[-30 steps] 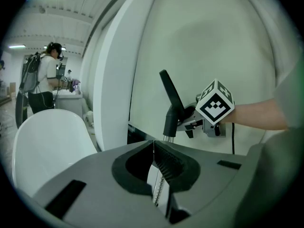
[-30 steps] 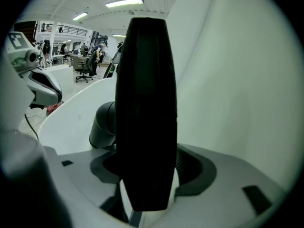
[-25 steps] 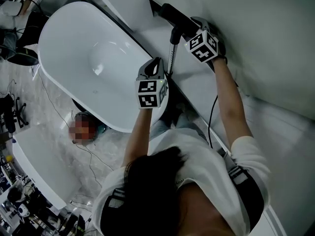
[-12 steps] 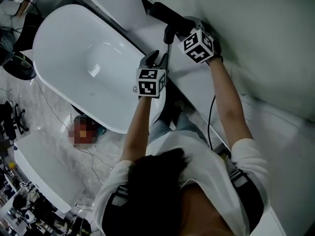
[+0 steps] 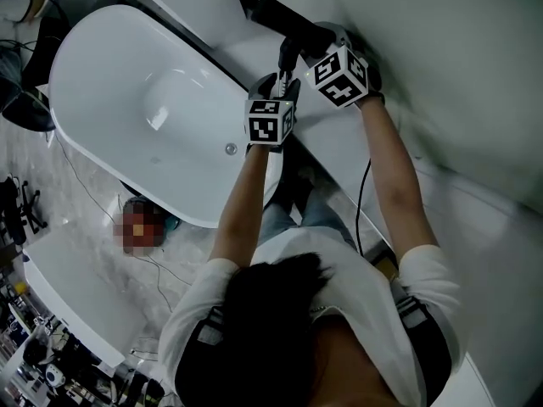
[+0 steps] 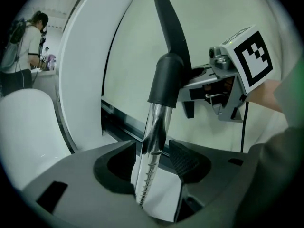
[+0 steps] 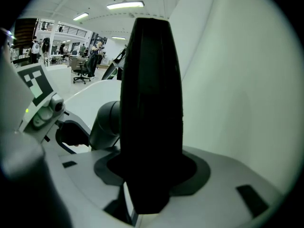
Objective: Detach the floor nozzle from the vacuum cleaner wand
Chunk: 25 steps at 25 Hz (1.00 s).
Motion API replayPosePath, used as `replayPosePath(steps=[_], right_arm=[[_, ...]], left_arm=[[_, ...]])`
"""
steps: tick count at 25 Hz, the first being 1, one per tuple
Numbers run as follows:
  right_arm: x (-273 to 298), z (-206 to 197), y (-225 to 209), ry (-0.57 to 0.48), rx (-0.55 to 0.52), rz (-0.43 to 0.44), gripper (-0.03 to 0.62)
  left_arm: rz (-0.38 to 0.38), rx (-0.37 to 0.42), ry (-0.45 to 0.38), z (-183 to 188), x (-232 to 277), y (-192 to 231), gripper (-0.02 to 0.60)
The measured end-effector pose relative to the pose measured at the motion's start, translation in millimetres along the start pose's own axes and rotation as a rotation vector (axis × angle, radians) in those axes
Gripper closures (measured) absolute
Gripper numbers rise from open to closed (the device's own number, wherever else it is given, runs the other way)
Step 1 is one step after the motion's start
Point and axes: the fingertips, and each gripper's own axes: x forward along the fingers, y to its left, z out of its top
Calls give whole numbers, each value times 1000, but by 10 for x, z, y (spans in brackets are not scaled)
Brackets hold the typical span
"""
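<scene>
Chrome wand [image 6: 154, 137] stands between the parted jaws of the left gripper [image 6: 159, 175], one pad clear of it. Right gripper [image 7: 147, 189] is clamped on the black floor nozzle [image 7: 151, 103].

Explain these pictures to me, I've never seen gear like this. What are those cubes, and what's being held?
A person holds a tool in each hand, each ending in a two-fingered claw. The patterned cubes are part of those tools. One picture looks down from a camera on the person's head; the other two come from cameras riding on each tool. The right claw is clamped on a black floor nozzle. The left claw sits open around the shiny wand. Below stands a white tub.
</scene>
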Motion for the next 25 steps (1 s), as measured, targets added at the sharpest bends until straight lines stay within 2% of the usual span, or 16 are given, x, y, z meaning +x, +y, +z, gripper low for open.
replayPosePath(steps=[6,10,17,25], right_arm=[[-2,-3,15,5,4,-15,370],[-23,-2,5,8,3,-17,370],[-52,-8,-24,-1,-3,-48,370],[-103,41,-48,-30,9,-113,368]], left_arm=[[29,0,-47,76,151,58,377],[6,40,-43,78,204,9,416],[-8,109,-43,75,230,-22,436],[-23,59,-92,107,204,-5,433]])
